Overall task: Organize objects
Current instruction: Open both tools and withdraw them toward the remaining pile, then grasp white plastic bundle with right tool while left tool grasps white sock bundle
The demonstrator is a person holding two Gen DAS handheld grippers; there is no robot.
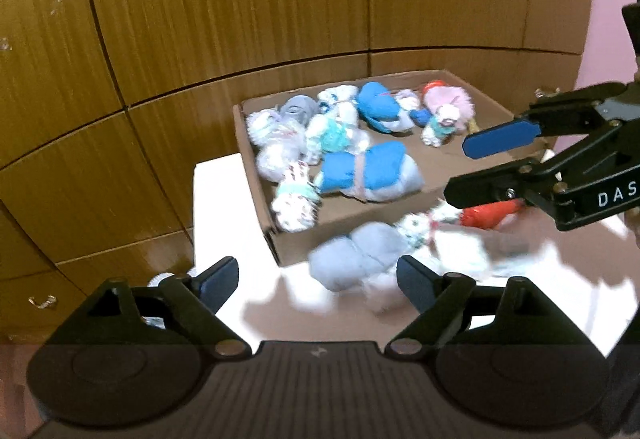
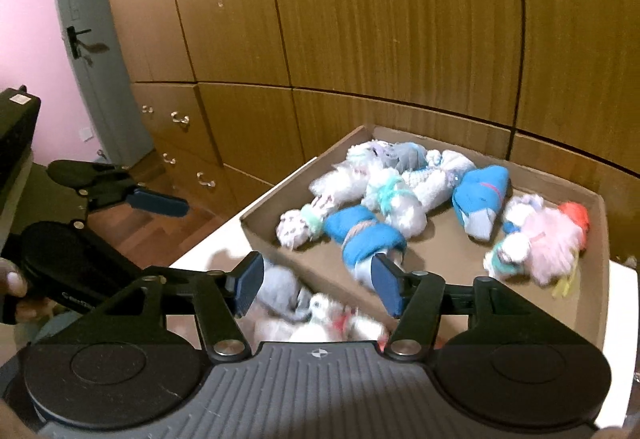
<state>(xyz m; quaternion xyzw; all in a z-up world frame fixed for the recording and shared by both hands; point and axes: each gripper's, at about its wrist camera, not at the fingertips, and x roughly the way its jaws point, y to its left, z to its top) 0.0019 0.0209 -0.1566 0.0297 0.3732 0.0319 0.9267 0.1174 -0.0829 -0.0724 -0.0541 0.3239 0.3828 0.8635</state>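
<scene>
Wood-panelled cupboards (image 2: pixel 360 19) stand behind a white table (image 1: pixel 224 207), where a shallow cardboard box (image 2: pixel 600 279) reaches the far edge. White letters "DAS" show on the right gripper (image 1: pixel 476 167), whose jaws gape wide with nothing between them. The left gripper (image 1: pixel 318 279) is likewise spread wide and holds nothing.

Bundled socks fill the box: a blue bundle (image 2: pixel 362 235) lies with its long axis along the near wall. A grey bundle (image 1: pixel 352 259), blurred, lies on the table just outside the box's near wall, beside a white bundle (image 1: pixel 452 239).
</scene>
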